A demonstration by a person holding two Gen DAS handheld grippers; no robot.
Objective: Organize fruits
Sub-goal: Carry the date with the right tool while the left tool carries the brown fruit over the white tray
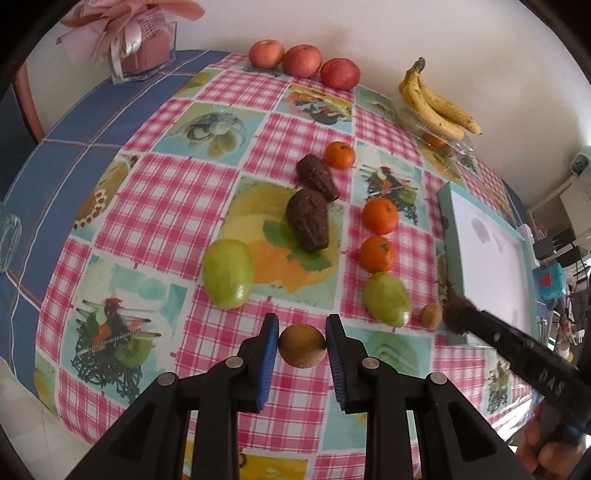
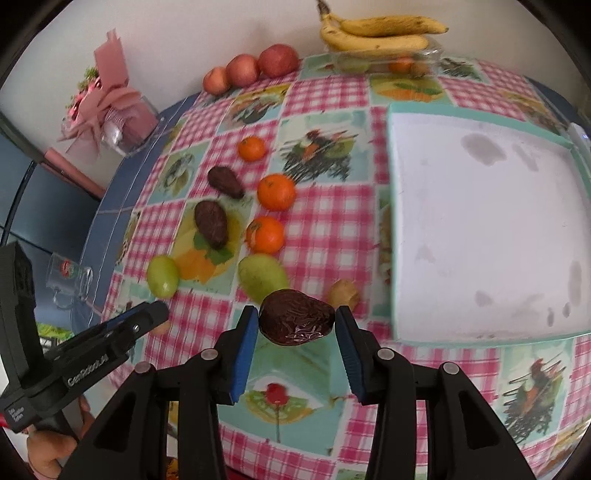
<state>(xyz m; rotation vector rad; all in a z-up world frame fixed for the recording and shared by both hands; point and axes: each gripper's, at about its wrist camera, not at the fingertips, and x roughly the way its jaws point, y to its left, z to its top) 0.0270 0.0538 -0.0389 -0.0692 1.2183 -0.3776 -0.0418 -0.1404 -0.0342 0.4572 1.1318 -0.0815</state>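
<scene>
My left gripper (image 1: 302,343) is shut on a brown kiwi (image 1: 302,346), held above the checked tablecloth. My right gripper (image 2: 296,323) is shut on a dark wrinkled avocado (image 2: 296,317), also off the table. On the cloth lie two more dark avocados (image 1: 308,225) (image 1: 317,177), three tangerines (image 1: 380,216) in a loose line, two green pears (image 1: 228,273) (image 1: 387,299) and a second kiwi (image 2: 345,293). A teal tray (image 2: 480,221) with a white floor holds nothing and sits to the right of the fruit.
Three red apples (image 1: 302,61) line the wall at the back. Bananas (image 2: 380,33) rest on a clear plastic box holding more fruit. A pink bouquet in a clear case (image 2: 122,110) and a glass mug (image 2: 70,273) stand on the blue cloth at left.
</scene>
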